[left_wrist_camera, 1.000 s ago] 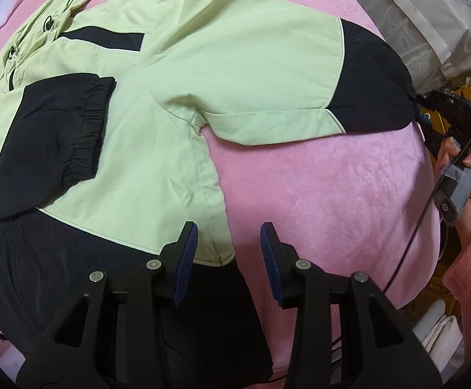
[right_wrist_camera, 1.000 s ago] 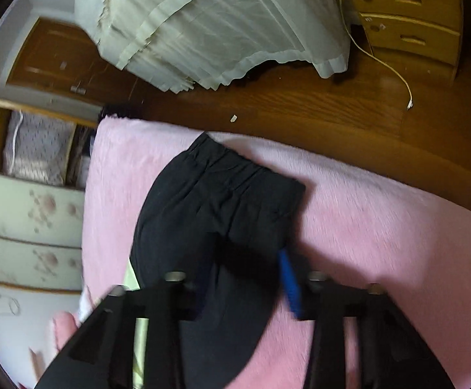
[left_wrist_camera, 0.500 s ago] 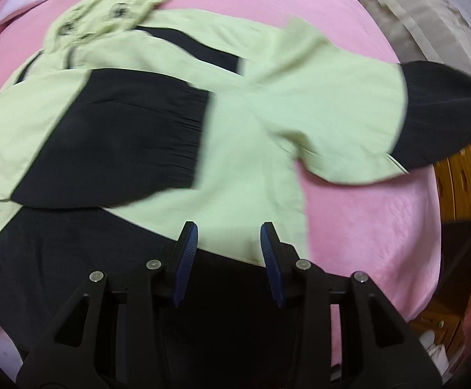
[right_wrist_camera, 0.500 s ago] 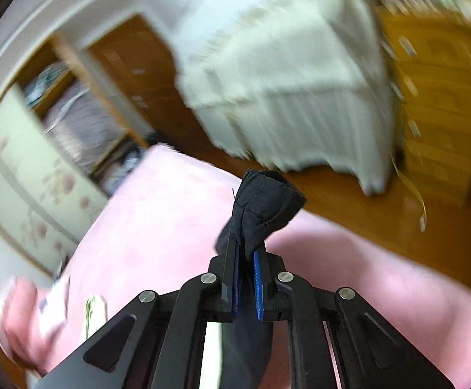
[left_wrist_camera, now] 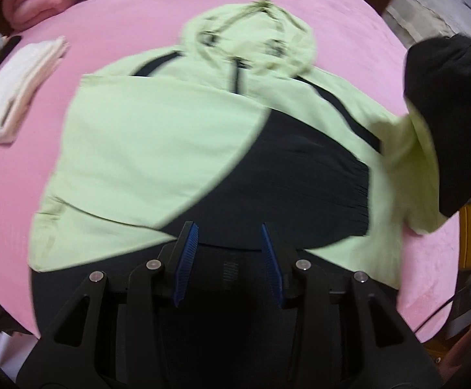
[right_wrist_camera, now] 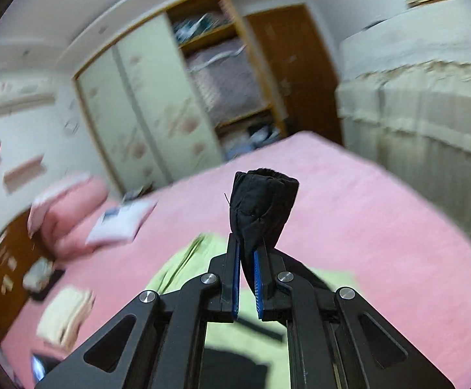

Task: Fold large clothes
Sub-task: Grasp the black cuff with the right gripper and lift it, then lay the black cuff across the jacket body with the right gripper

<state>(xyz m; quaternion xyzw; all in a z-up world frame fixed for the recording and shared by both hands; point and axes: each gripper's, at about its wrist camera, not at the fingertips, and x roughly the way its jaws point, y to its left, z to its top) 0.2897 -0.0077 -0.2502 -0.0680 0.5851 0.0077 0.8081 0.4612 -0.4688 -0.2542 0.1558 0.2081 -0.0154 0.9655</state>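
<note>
Fingers of the right gripper (right_wrist_camera: 247, 269), blue-padded, are pressed together on the black cuff (right_wrist_camera: 263, 207) of one jacket sleeve, which stands bunched above the fingertips, lifted off the bed. Fingers of the left gripper (left_wrist_camera: 229, 261) are spread wide and hold nothing; they hover over the black hem band of the jacket (left_wrist_camera: 157, 136). The jacket, light green with black panels, lies spread flat on the pink bedspread (left_wrist_camera: 131, 19), hood (left_wrist_camera: 251, 35) toward the far side. One sleeve is folded across the chest, its black cuff end (left_wrist_camera: 316, 175) lying on the body; the other sleeve (left_wrist_camera: 449, 123) rises at the right edge of the left wrist view (its black end is the part gripped). No brand, label or writing can be read on the garment; motion blur softens both views. A folded white cloth (left_wrist_camera: 15, 87) lies on the bedspread, well apart from the jacket. Behind the bed stands a wardrobe (right_wrist_camera: 157, 97) with one section open, its shelves holding stacked bedding and folded textiles (right_wrist_camera: 225, 77); their details cannot be made out.
</note>
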